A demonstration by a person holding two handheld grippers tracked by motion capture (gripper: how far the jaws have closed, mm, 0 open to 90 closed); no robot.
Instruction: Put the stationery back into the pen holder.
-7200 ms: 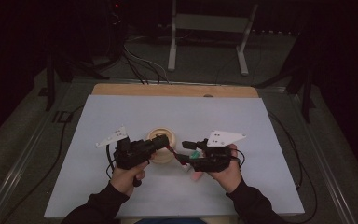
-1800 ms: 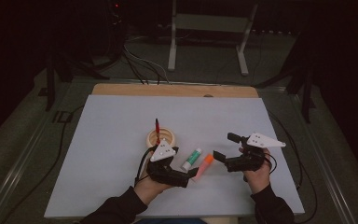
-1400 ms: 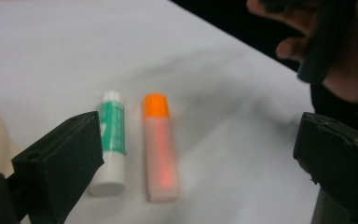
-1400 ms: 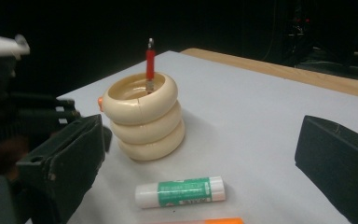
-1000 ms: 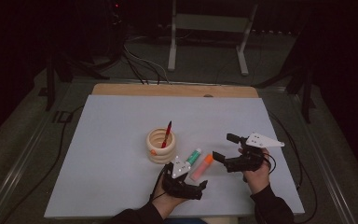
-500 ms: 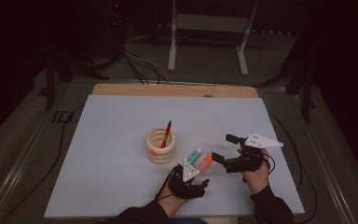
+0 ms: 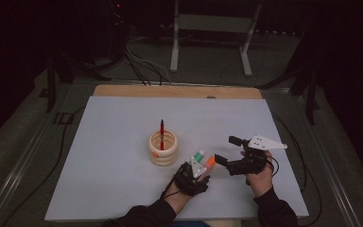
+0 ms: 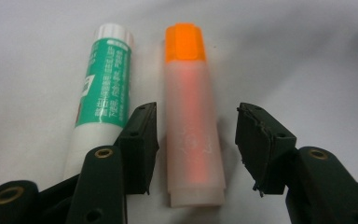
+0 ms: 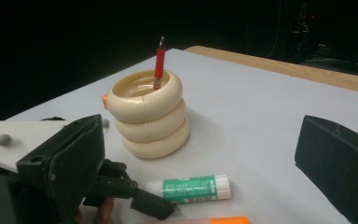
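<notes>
An orange highlighter (image 8: 193,126) lies flat on the white table, next to a green-and-white glue stick (image 8: 105,84). My left gripper (image 8: 196,112) straddles the highlighter's rear half. Its jaws have just been closing, and a narrow gap still shows on each side of the barrel. In the high view the left gripper (image 7: 199,166) sits at the near ends of the highlighter (image 7: 209,162) and glue stick (image 7: 198,155). My right gripper (image 7: 224,149) hovers just right of them, open wide and holding nothing. A cream ringed cup (image 7: 163,147) holds a red pen (image 7: 161,127) upright.
The white table top (image 7: 123,189) has a wooden strip (image 7: 175,91) along its far edge. Cables and a metal stand (image 7: 208,28) lie on the dark floor beyond. In the right gripper view the cup (image 9: 149,116) stands behind the glue stick (image 9: 193,189).
My left gripper has slid right and forward to the highlighter and lowered over it, with its jaws narrowing around the barrel. The right gripper has stayed where it was.
</notes>
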